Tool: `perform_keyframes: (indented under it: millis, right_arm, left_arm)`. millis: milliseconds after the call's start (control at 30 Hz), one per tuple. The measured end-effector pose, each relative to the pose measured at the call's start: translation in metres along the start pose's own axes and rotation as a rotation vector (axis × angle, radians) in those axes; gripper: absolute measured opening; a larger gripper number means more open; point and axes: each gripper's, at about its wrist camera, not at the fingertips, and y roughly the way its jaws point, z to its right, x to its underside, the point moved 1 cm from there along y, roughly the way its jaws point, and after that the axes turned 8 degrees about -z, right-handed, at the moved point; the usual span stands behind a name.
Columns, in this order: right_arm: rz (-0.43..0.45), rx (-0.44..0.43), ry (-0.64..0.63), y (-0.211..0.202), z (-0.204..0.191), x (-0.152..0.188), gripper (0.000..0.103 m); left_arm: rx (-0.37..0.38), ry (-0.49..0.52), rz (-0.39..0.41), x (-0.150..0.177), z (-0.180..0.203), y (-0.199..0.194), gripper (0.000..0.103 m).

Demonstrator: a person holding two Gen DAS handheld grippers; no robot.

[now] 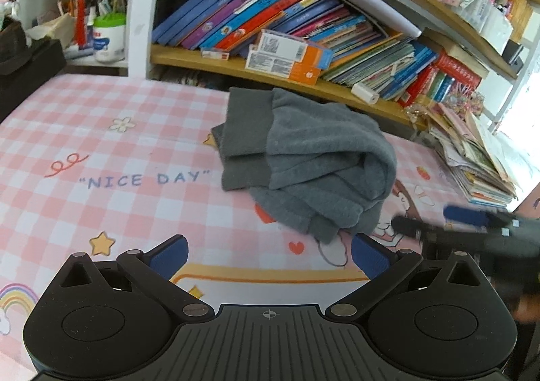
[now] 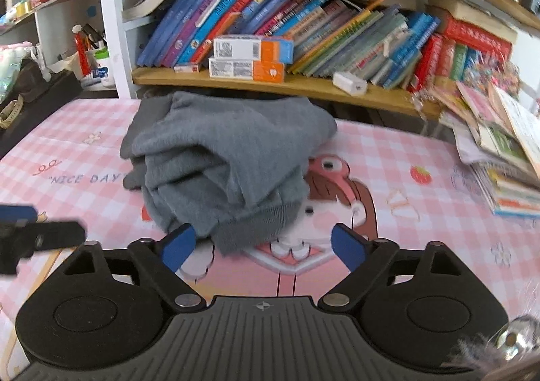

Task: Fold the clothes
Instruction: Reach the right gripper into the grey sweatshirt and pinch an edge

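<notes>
Right wrist: grey garment [image 2: 222,158] hides cartoon print.

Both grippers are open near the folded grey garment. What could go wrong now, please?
1. The grey garment is a loose, uneven bundle; a nudge from the open right gripper, close to its ribbed hem, could undo the folds.
2. The left gripper and the right one are close together, so they might collide.
3. The leaning stack of books on the checked cloth could slide if bumped.
</notes>
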Motion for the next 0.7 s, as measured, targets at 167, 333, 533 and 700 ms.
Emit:
perform_keyframes:
  millis: [167, 333, 533, 700]
  right_arm:
    - [0.021, 0.007, -0.077, 0.016, -0.007, -0.028, 0.067]
    - [-0.012, 0.043, -0.132, 0.042, -0.018, -0.043, 0.044]
    - [-0.066, -0.004, -0.098, 0.045, -0.039, -0.035, 0.02]
    - [-0.102, -0.117, -0.014, 0.025, -0.061, -0.017, 0.017]
  left_arm:
    - [0.012, -0.036, -0.017, 0.003, -0.015, -0.006, 0.103]
    - [0.035, -0.07, -0.053, 0.008, -0.037, -0.012, 0.103]
    - [0.016, -0.111, -0.026, 0.01, -0.067, -0.027, 0.103]
    - [-0.004, -0.134, -0.015, 0.005, -0.086, -0.031, 0.103]
